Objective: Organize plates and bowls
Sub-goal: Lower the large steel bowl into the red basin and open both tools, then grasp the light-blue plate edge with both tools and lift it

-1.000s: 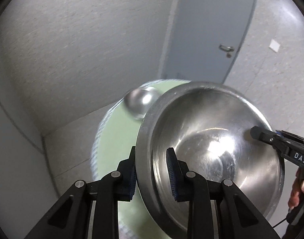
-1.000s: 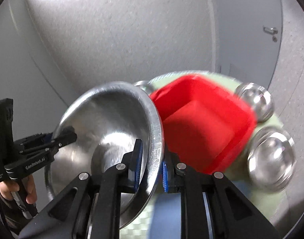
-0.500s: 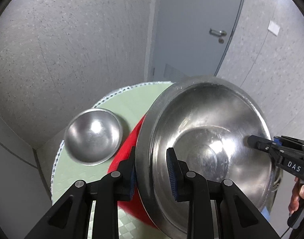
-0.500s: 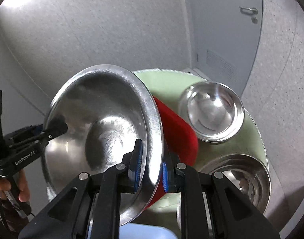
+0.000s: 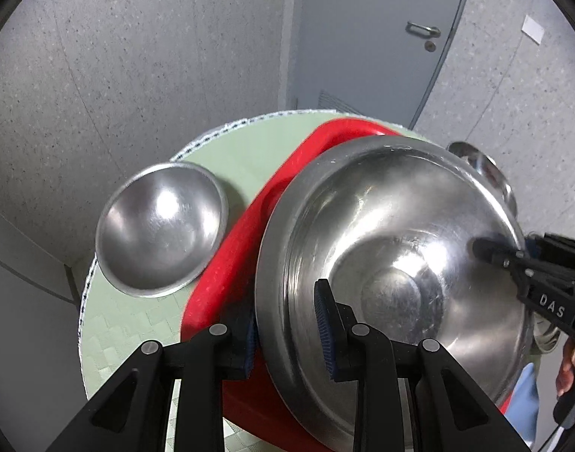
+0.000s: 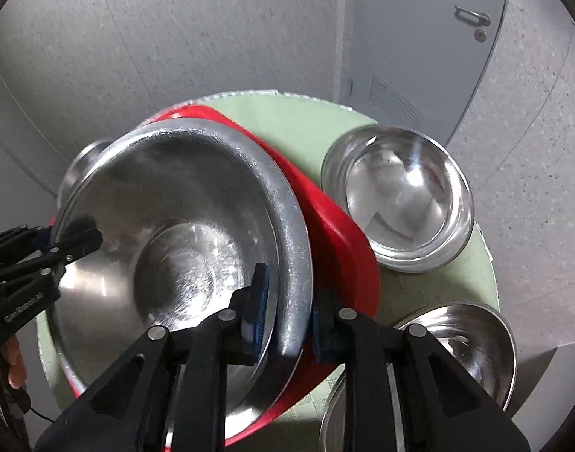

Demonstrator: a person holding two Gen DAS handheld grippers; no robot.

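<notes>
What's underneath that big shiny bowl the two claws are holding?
A red tray lies right under the big bowl, on the green table. The bowl covers the tray's inside.

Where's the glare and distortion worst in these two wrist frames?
Left wrist: bright ceiling-light hotspots on the large steel bowl and the small steel bowl; fisheye bends the door edge.
Right wrist: a glare streak in the clear glass bowl; black vignette at the corners; both views sharp.
</notes>
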